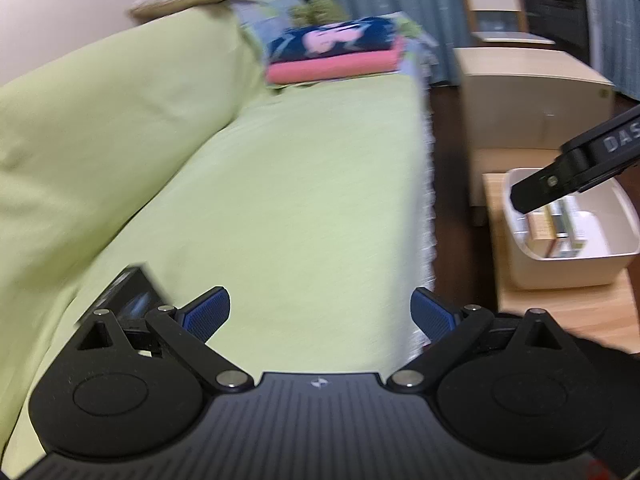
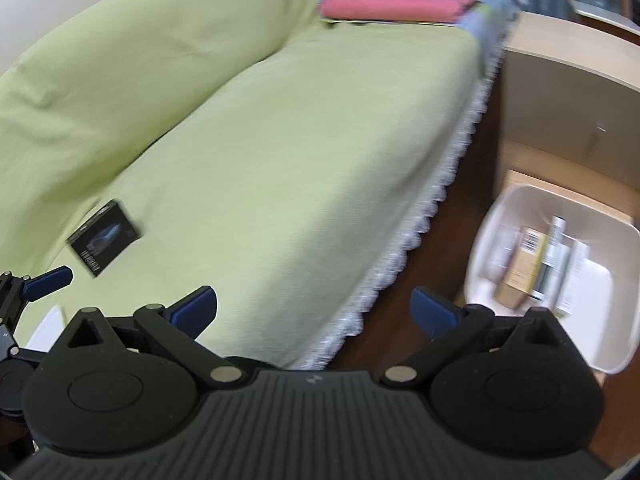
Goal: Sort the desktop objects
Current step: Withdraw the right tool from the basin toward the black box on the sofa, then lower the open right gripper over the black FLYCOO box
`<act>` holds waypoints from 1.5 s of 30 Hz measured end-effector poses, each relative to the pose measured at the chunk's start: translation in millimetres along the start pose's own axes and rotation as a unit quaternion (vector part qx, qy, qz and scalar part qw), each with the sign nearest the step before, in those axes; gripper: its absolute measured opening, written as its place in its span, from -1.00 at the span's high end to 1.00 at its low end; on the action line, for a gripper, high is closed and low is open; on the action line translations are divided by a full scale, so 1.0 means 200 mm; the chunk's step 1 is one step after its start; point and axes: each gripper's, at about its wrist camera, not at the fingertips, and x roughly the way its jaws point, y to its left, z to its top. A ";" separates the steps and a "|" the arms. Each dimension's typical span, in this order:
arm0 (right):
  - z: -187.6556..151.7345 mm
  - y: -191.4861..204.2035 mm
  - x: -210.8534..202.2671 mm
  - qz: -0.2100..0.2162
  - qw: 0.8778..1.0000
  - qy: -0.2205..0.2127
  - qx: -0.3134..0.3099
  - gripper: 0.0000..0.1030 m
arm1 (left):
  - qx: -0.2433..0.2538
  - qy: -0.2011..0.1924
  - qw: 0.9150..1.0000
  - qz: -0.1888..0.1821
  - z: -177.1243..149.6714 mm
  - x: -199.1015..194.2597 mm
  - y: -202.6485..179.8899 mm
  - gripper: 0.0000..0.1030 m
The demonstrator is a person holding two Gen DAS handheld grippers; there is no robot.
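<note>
A small black box (image 2: 105, 237) lies on the green sofa cover (image 2: 280, 152), near the backrest; in the left wrist view the same black box (image 1: 128, 298) sits just left of my fingers. My left gripper (image 1: 320, 312) is open over the sofa seat, nothing between its blue pads. My right gripper (image 2: 314, 308) is open too, above the sofa's lace edge. A white bin (image 2: 596, 344) on a low wooden table (image 1: 560, 316) holds several boxes and tubes (image 2: 536, 268). Part of the right gripper (image 1: 576, 168) hangs above the white bin (image 1: 560, 264) in the left wrist view.
Folded pink and dark blue cloths (image 1: 336, 56) lie at the far end of the sofa. A beige cabinet (image 1: 532, 92) stands behind the low table. Dark wooden floor (image 1: 452, 184) runs between sofa and table. A white object (image 2: 48, 328) lies low at the left on the sofa.
</note>
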 end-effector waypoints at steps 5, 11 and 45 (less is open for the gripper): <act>0.03 0.20 0.07 0.031 0.999 0.016 -0.040 -0.99 | -0.041 0.021 0.998 0.037 -0.11 -0.05 0.18 -0.90; 0.01 0.43 0.15 0.064 0.994 0.032 -0.085 -0.99 | -0.067 0.035 0.994 0.075 -0.22 -0.11 0.33 -0.90; 0.00 0.84 0.25 0.094 0.982 0.054 -0.157 -0.99 | -0.127 0.053 0.984 0.113 -0.41 -0.17 0.53 -0.90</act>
